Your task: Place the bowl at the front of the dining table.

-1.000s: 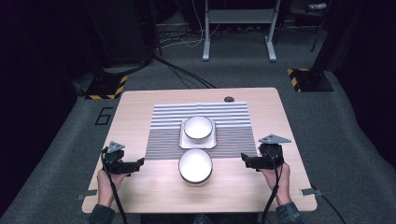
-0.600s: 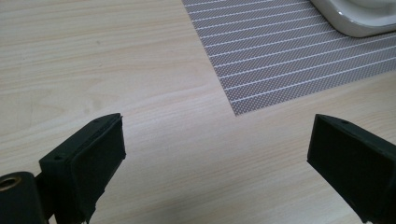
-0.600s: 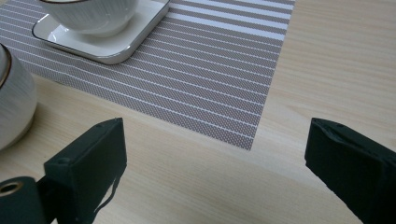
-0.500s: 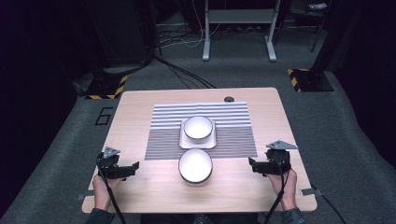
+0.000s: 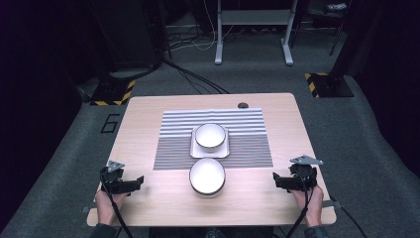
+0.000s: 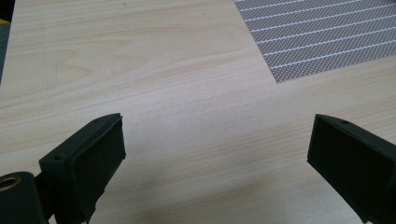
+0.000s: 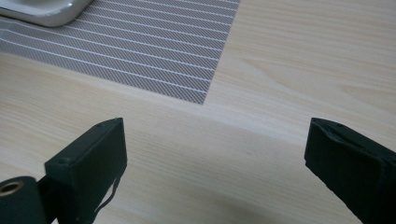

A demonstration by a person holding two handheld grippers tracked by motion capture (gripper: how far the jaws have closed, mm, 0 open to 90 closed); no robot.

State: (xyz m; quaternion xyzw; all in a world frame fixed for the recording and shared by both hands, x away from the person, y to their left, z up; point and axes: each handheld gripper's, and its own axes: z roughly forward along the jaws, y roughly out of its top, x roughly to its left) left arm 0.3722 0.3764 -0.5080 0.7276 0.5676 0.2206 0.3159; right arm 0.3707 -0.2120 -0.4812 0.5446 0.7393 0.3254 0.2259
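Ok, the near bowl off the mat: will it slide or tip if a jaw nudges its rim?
The near bowl looks glossy and rigid, probably ceramic, so likely slippery and breakable. It sits on bare wood table, so a nudge may slide it. Being wide and low, it probably won't tip.

A white round bowl (image 5: 207, 176) is sitting upright and empty on the bare wood at the table's near middle, just below the striped mat's near edge. A second white bowl (image 5: 210, 136) is resting upright in a square white dish (image 5: 195, 150) on the mat, directly behind the first.
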